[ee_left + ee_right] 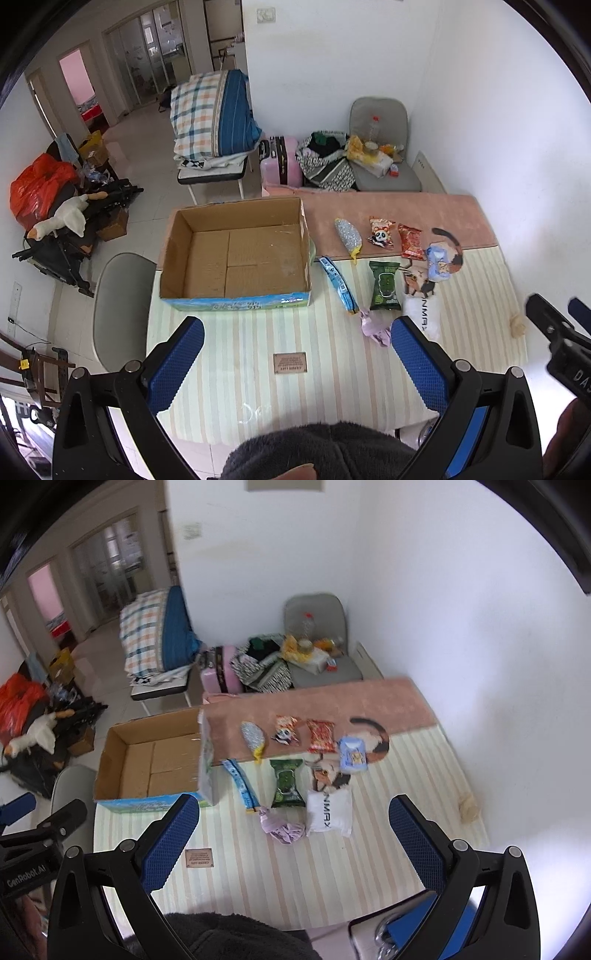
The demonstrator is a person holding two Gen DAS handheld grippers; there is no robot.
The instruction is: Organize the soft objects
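An empty open cardboard box [236,254] [147,760] stands at the table's left. To its right lie several soft packets: a long blue pack [338,284] [242,782], a green wipes pack [385,286] [286,782], a white pouch [328,812], a crumpled lilac bag [376,326] [282,827], a silver pouch [348,236], a panda snack bag [382,232], a red snack bag [410,242] and a light blue tissue pack [437,264] [352,757]. My left gripper [295,362] is open and empty above the striped cloth. My right gripper [293,843] is open and empty above the lilac bag.
The table is covered by a striped cloth [295,387] and a pink mat [388,210]. A small beige lump [517,325] lies at the right edge. A grey chair [118,306] stands left of the table. White walls close the right and far sides.
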